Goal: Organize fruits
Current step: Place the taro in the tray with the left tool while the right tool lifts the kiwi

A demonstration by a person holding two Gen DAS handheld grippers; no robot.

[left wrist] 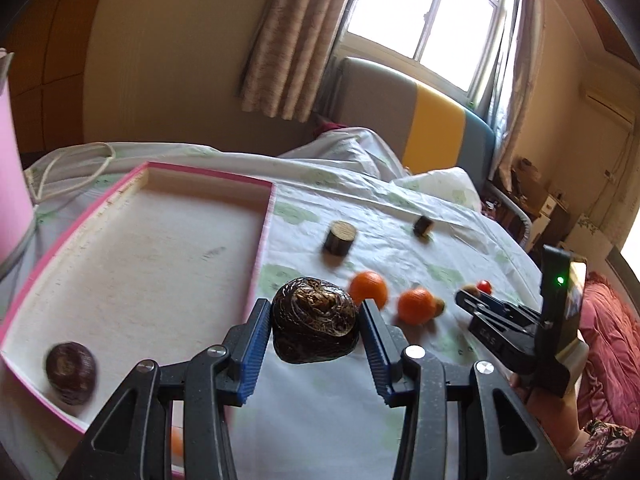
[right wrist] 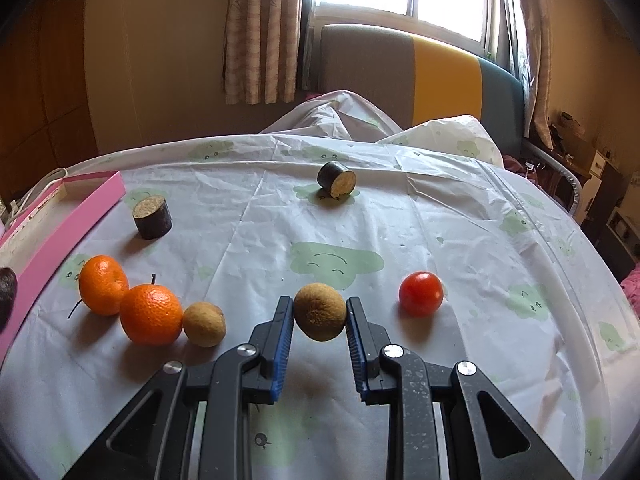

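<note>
The pink-rimmed tray (left wrist: 264, 216) lies at the left of the sheet-covered bed (right wrist: 440, 208), one dark round fruit (left wrist: 71, 373) blurred in its near corner. The left gripper (left wrist: 314, 320) has its blue fingers (left wrist: 252, 344) clamped on a glossy, wrinkled dark-brown fruit (left wrist: 316, 320), lifted just right of the tray's edge. The right gripper (right wrist: 319, 312) pinches a small fuzzy brown fruit (right wrist: 320, 311) with narrow-set fingers; beside it lie two oranges (right wrist: 150, 314), and one is half hidden behind the left fingers.

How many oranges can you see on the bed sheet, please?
2. Both lie on the sheet near the pink tray: one orange closer to the tray, the other orange touching it, beside a brown fruit. None seems hidden.
</note>
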